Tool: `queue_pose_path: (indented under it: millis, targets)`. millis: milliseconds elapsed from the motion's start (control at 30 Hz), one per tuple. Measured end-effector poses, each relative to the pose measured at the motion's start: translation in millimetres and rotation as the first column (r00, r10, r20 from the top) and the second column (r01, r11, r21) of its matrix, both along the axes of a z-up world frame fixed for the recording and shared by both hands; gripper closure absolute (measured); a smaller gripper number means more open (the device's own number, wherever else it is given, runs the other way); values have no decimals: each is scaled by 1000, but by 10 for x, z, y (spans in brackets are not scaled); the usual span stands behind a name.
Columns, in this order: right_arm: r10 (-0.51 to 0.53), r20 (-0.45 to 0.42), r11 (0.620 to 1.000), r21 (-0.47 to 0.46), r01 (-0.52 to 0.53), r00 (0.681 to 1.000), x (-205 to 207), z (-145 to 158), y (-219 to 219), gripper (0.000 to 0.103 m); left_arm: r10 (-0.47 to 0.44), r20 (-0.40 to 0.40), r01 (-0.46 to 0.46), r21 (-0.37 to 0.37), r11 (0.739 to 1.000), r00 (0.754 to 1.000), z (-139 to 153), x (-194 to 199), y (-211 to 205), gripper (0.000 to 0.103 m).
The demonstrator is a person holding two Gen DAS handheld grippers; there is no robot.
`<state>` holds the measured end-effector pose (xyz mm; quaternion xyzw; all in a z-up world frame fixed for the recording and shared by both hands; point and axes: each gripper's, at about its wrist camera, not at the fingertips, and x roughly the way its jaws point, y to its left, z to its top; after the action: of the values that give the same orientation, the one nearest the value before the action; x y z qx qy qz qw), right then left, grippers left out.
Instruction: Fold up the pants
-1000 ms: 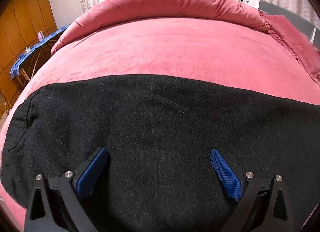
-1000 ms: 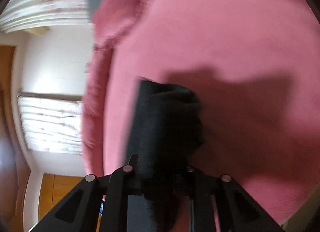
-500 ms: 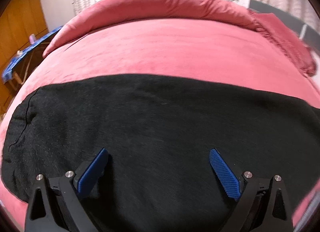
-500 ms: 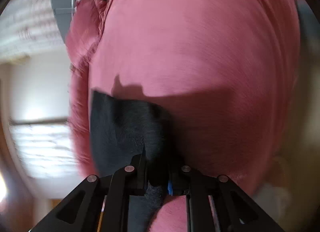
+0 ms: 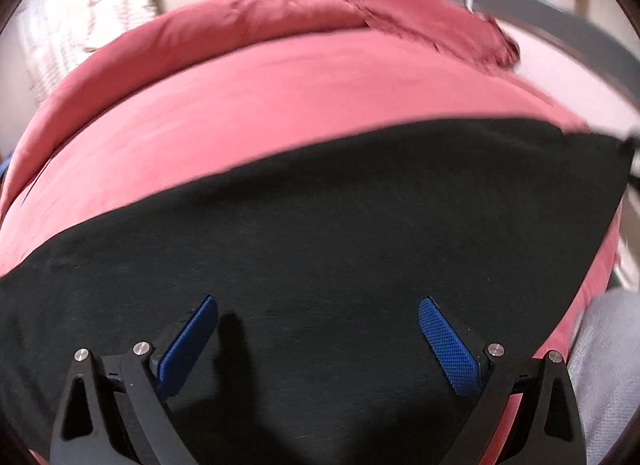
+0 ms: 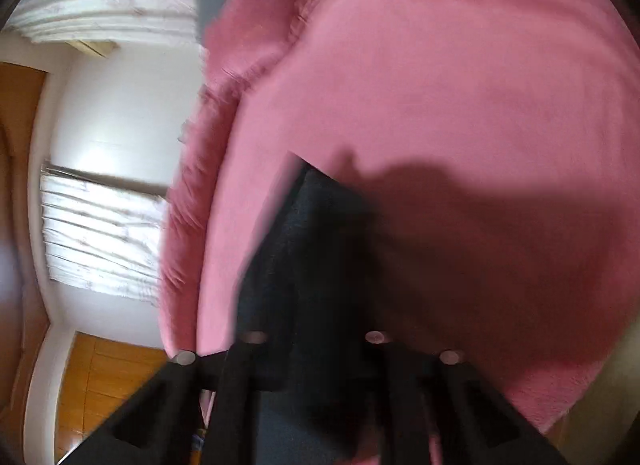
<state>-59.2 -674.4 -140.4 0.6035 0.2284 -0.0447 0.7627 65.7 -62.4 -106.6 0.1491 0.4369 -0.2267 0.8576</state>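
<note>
pants (image 5: 340, 249) black, no readable label | left gripper (image 5: 318, 335) wide apart, empty | right gripper (image 6: 316, 349) clamps pants

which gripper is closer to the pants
Right. The right gripper is shut on the pants, cloth bunched between its fingers. The left gripper hovers open above them, gripping nothing.

Your left gripper (image 5: 318, 335) hangs with its blue pads (image 5: 446, 349) spread wide apart — nothing between them, both tips just above the black pants (image 5: 340, 233). Your right gripper (image 6: 316, 349) is rolled onto its side, jaws drawn together and pinching a fold of the pants (image 6: 312, 249) — the view is blurred
</note>
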Motion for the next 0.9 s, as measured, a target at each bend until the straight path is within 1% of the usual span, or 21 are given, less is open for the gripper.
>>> queue_pose_path:
  millis: [33,67,100,133,167,200,267,300,333,367,400,467,567,600,633,667,700,733,767,800,900]
  targets:
    - [-16,59,999,-32,18,998,-28,145,-27,90,-11,-16,12,25,1000,1000,-31,-7,-56,2]
    - [-18,71,994,-105,25,997,-42,299,-33,90,-23,-19,23,45,999,1000,-53,-13,-89,2]
    - [-10,46,986,-168,18,999,-25,389,-17,90,-37,-7,37,56,998,999,-65,-48,-101,2]
    - [7,-46,974,-225,-17,999,1,393,11,89,-46,-10,46,54,997,999,-66,-67,-100,2]
    - [25,-132,970,-235,-56,991,22,315,2,83,-48,-20,49,48,998,999,-69,-74,-110,2]
    - [51,-213,968,-230,-101,976,49,212,-7,76,-45,-26,46,41,998,999,-58,-102,-90,2]
    - [92,-340,974,-166,-156,936,5,-88,-73,67,-46,-61,46,0,999,997,-16,-88,-120,3]
    - [96,-332,981,-127,-145,938,-12,-175,-104,66,-54,-76,52,-31,998,996,16,-94,-133,3]
    - [79,-275,990,-88,-107,958,-67,-230,-139,63,-61,-81,56,-59,997,995,54,-86,-157,3]
    - [61,-229,995,-59,-77,971,-115,-243,-154,56,-70,-79,63,-83,995,994,101,-85,-213,3]
    - [49,-201,998,-40,-58,978,-118,-262,-149,48,-85,-79,76,-107,991,993,148,-69,-306,3]
    - [46,-170,998,-38,-53,984,-135,-292,-81,43,-102,-72,93,-121,988,992,196,-12,-498,3]
    - [42,-142,998,-33,-47,989,-22,-360,28,43,-107,-59,98,-128,987,993,225,164,-841,3]
    - [34,-125,999,-25,-38,992,24,-371,39,50,-107,-64,98,-128,987,992,197,249,-1006,2]
    - [16,-115,1000,-14,-18,993,-35,-383,65,61,-110,-72,101,-120,988,991,171,305,-1118,2]
    - [2,-128,1000,5,-1,992,-33,-398,62,86,-114,-85,106,-90,990,990,92,369,-1255,2]
    - [-10,-124,998,60,17,992,0,-465,52,86,-110,-97,109,-10,994,989,-40,416,-1413,1]
    - [-39,-85,990,129,50,996,-43,-520,55,87,-114,-77,117,37,992,990,-118,415,-1474,0]
    - [-63,-64,984,166,73,996,-55,-534,59,87,-128,-45,130,43,991,991,-113,396,-1509,0]
    - [-76,-51,980,182,84,996,-45,-526,72,87,-138,-39,140,29,990,990,-67,380,-1510,0]
    - [-82,-25,983,160,85,996,70,-265,148,88,-116,-79,114,-39,993,990,46,358,-1300,3]
